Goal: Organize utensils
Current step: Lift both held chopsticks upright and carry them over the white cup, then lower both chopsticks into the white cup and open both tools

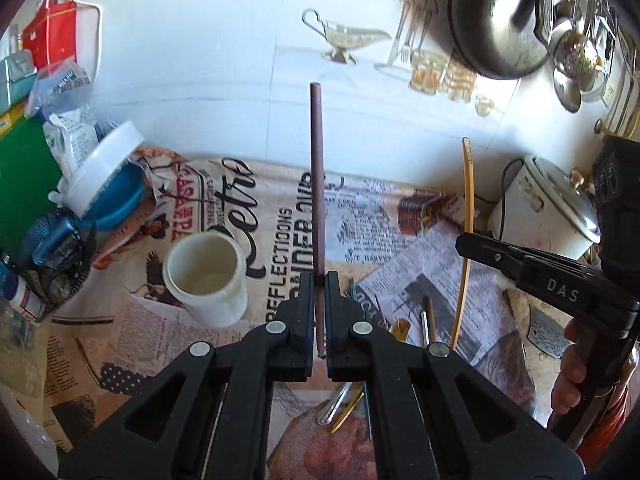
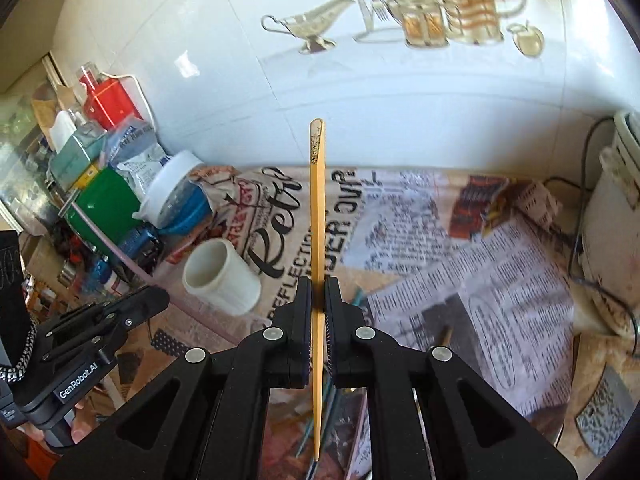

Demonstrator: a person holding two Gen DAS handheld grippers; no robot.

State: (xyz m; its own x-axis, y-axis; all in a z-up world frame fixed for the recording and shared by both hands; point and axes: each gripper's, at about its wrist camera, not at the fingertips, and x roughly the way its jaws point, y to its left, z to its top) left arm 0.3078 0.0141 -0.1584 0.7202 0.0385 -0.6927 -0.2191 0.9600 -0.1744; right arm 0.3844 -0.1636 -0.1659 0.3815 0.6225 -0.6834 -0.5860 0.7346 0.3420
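A smooth white plastic cup (image 1: pixel 206 278) is standing at 9 o'clock on the newsprint-patterned cloth (image 1: pixel 420 240). The left gripper (image 1: pixel 319 280) is pinching a thin brown round stick (image 1: pixel 317 184), pointing to 12 o'clock. The right gripper (image 2: pixel 318 284) is clamping a flat yellow stick (image 2: pixel 317 216), likewise upright. Loose utensils (image 1: pixel 427 320) are lying at 4 o'clock.

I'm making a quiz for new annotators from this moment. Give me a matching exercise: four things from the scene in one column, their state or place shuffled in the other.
1. brown chopstick
2. yellow chopstick
3. white cup
4. metal straw

A. stands empty on the printed cloth
B. clamped in the right gripper
C. lies loose on the printed cloth
D. clamped in the left gripper

Pairs: 1-D, 2-B, 3-A, 4-C
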